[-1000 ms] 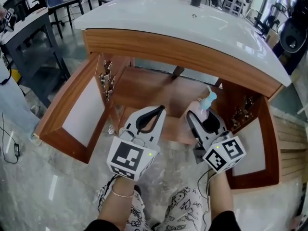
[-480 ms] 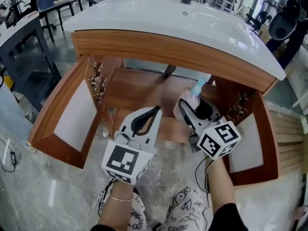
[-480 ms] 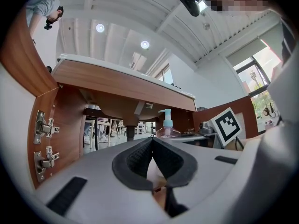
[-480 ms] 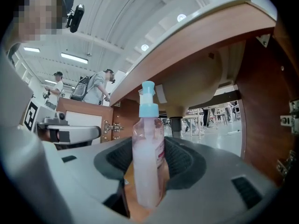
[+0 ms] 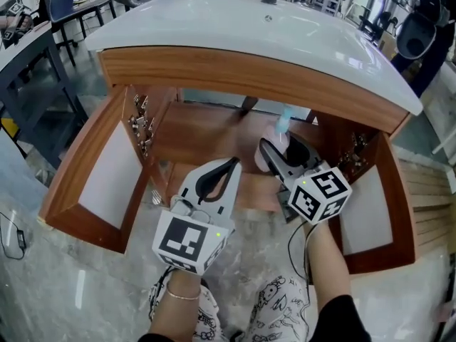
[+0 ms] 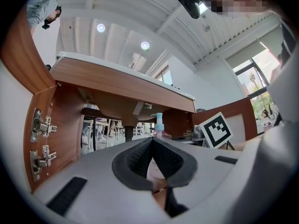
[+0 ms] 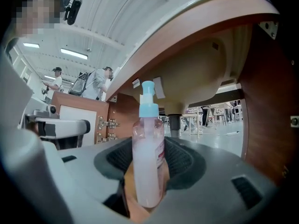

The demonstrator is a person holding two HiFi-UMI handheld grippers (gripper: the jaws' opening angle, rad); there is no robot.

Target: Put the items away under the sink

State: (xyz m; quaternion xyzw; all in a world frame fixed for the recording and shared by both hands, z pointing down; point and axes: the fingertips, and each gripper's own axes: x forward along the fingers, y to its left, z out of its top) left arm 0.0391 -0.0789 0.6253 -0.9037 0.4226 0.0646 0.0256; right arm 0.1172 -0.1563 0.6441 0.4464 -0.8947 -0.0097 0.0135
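Observation:
A clear pump bottle (image 5: 281, 124) of pink liquid with a light-blue pump stands upright between the jaws of my right gripper (image 5: 274, 147), which is shut on it. In the right gripper view the bottle (image 7: 147, 125) fills the middle, held low on its body, with the sink basin above it. The bottle is at the front right of the open wooden cabinet (image 5: 206, 130) under the white sink top (image 5: 271, 27). My left gripper (image 5: 234, 164) is shut with nothing in it, in front of the cabinet's opening. The left gripper view shows the bottle's pump (image 6: 159, 123) beyond its closed tips (image 6: 152, 140).
Both cabinet doors stand open: the left door (image 5: 100, 169) and the right door (image 5: 370, 219). Metal hinges (image 5: 139, 123) stick out on the left wall. A dark drain pipe (image 5: 247, 104) comes down at the back middle. Chairs and desks stand beyond the sink.
My right gripper has carried the bottle forward, deeper under the sink's front edge. The left gripper has stayed where it was.

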